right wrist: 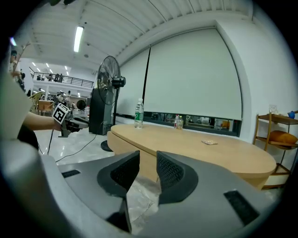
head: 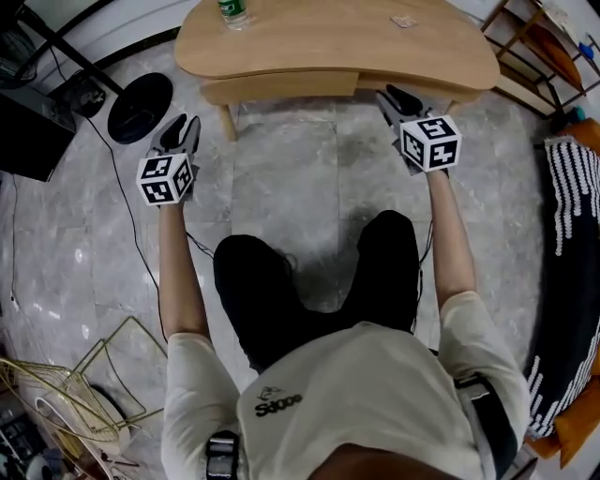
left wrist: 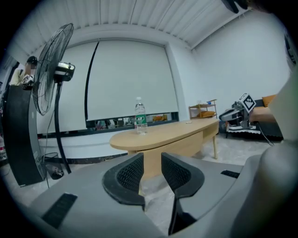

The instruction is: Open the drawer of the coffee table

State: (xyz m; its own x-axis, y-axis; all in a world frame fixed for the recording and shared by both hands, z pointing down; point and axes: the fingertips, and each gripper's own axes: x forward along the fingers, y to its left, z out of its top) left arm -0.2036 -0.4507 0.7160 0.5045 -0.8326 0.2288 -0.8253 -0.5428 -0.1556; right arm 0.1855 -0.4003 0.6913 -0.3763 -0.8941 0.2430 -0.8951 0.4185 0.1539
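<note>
Grey stone floor fills your head view; your left tool and right tool hover near the table, whose drawer looks shut. Left gripper view: jaws narrowly apart, empty. Right gripper view: likewise.

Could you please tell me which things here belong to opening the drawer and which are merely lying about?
For the job: coffee table, drawer, left gripper, right gripper (both with jaws apart, empty).

Lying about: water bottle, small flat item on the tabletop, fan, wire rack, shelf unit.
</note>
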